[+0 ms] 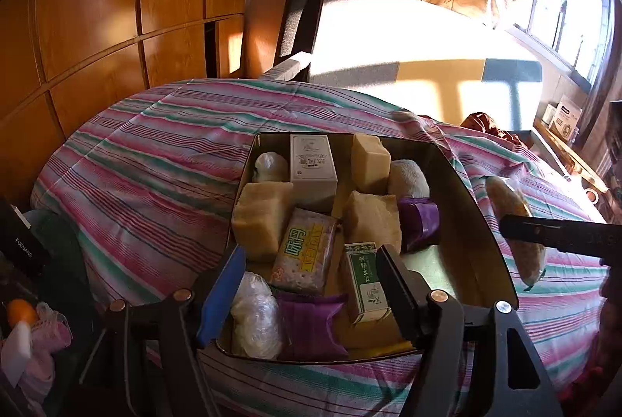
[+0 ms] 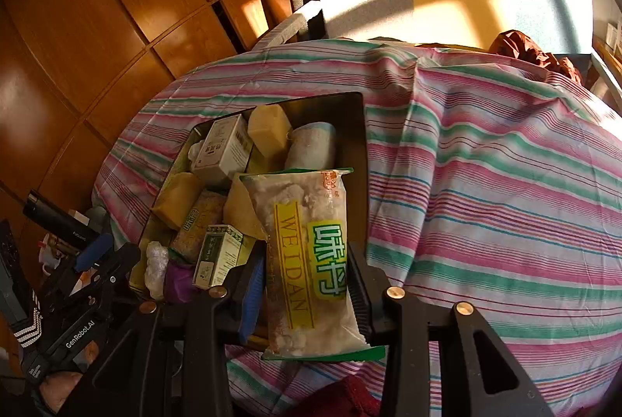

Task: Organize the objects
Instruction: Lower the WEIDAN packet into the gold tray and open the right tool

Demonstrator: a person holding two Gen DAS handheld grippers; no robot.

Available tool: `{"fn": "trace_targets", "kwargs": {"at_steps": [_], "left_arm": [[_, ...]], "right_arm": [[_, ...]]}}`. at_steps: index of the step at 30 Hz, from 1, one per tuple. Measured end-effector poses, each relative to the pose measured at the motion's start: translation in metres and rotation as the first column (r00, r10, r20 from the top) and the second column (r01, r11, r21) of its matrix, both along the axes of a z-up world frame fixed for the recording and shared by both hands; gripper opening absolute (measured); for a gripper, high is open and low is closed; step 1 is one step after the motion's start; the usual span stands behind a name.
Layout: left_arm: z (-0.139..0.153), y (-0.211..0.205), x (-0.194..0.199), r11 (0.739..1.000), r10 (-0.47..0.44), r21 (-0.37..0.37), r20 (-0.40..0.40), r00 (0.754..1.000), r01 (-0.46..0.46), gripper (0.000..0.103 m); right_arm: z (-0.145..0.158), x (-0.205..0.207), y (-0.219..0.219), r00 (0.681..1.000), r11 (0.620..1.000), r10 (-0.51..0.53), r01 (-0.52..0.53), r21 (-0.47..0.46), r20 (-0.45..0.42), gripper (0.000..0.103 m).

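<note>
We see the striped bedspread (image 2: 486, 184) filling the right wrist view, with the dark metal tin (image 1: 458, 184) resting on it left of centre. Our right gripper (image 2: 307, 285) angles steeply down from the lower middle of the frame, clamped on a clear cracker packet (image 2: 307, 261) above the tin's near right part. The packet's long axis runs lower edge to centre, along the fingers; it bears a yellow band reading WEIDAN and a green label. In the left wrist view, our left gripper (image 1: 311, 285) tilts down over the tin's near end, jaws apart around nothing, above a second cracker packet (image 1: 305, 250) and a small green box (image 1: 365, 281).
</note>
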State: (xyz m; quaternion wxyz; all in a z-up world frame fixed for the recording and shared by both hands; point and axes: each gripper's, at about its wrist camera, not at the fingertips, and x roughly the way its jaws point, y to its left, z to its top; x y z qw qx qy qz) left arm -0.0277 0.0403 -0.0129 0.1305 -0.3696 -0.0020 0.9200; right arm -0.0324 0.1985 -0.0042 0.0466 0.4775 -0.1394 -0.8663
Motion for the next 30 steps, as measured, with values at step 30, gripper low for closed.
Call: {"fn": "trace_targets", "kwargs": {"at_steps": [30], "left_arm": [[0.008, -0.024, 0.011, 0.992, 0.12, -0.027, -0.034, 0.992, -0.121, 0.103]], "right_arm": [[-0.035, 0.018, -0.052, 0.999, 0.993, -0.015, 0.019, 0.114, -0.037, 0.044]]}}
